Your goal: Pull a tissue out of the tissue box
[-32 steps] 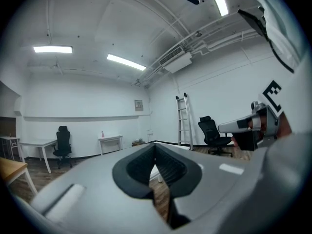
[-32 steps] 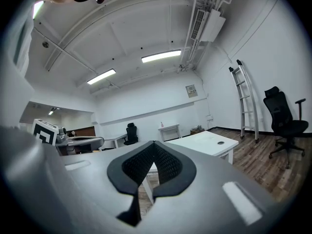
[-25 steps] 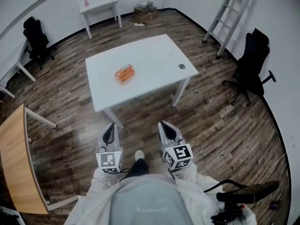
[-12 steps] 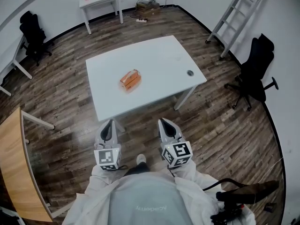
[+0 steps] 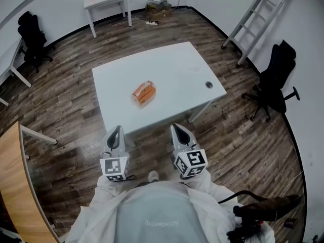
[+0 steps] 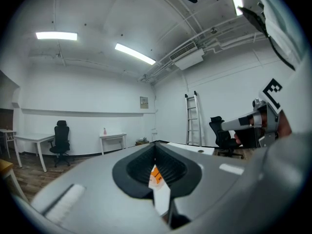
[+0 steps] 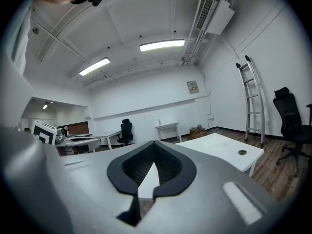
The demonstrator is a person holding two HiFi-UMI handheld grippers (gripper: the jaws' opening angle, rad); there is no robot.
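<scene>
Room: wood-plank floor (image 5: pixel 66 105), white walls, ceiling strip lights on.
Work surface: white table (image 5: pixel 172 67) at centre of head view, round cable port (image 5: pixel 209 84) near its 3 o'clock corner.
Tissue box: orange tissue box (image 5: pixel 144 92) lies flat on the table, just toward 8 o'clock of the tabletop's middle and well apart from every edge. No tissue can be made out at its top from here.
Left gripper: left gripper (image 5: pixel 116 130) at 7 o'clock of the head view, over the floor just short of the table's near edge. Jaws pressed together at the tips and pinching nothing. In its own view the tissue box (image 6: pixel 155 174) shows far off through the slot under the tips.
Right gripper: right gripper (image 5: pixel 178 128) at 5 o'clock, level with the left one. Jaws pressed together, nothing between them; its own view looks over the table (image 7: pixel 219 145).
Box versus grippers: at 12 o'clock from both, on the line between them, well apart.
Surroundings: ladder (image 5: pixel 255 19) at 2 o'clock, black office chair (image 5: pixel 276 77) at 3 o'clock, small side table (image 5: pixel 104 1) at 11 o'clock, wooden desk (image 5: pixel 12 186) at 8 o'clock.
</scene>
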